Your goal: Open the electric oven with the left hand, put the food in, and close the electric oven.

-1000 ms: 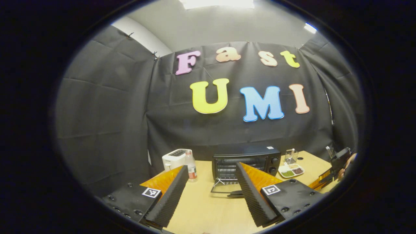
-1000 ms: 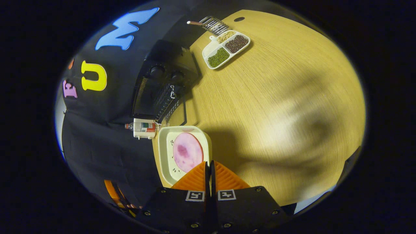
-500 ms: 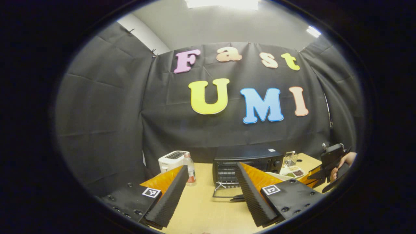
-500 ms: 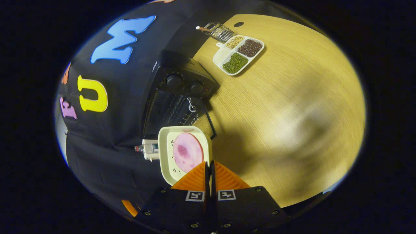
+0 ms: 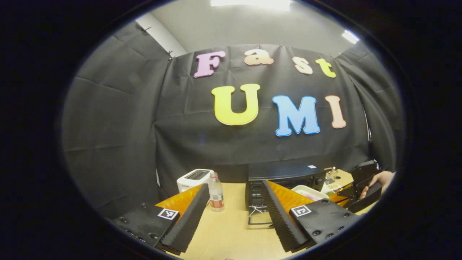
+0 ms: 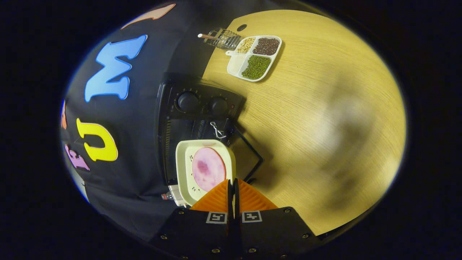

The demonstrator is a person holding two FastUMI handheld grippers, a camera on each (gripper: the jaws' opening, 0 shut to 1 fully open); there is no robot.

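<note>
Oven (image 6: 195,119) door open, centre frame. My right gripper (image 6: 231,187) clamps the tray (image 6: 187,159); left gripper (image 5: 234,213) gapes, empty. Insertion and closing remain.

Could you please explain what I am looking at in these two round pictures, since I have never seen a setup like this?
There is no robot here: a person holds a two-finger gripper in each hand, and a fisheye camera rides on each one.

The left gripper view looks level across a wooden table. The left gripper has its fingers spread wide and holds nothing. Beyond it stand a white toaster, a bottle and the black electric oven with its door down. At the right edge a hand holds the other gripper.

The right gripper view is tilted. The right gripper pinches the rim of a white tray carrying a pink slice of food, in front of the oven's mouth. Farther off lie a divided dish of beans and a wire rack.
</note>
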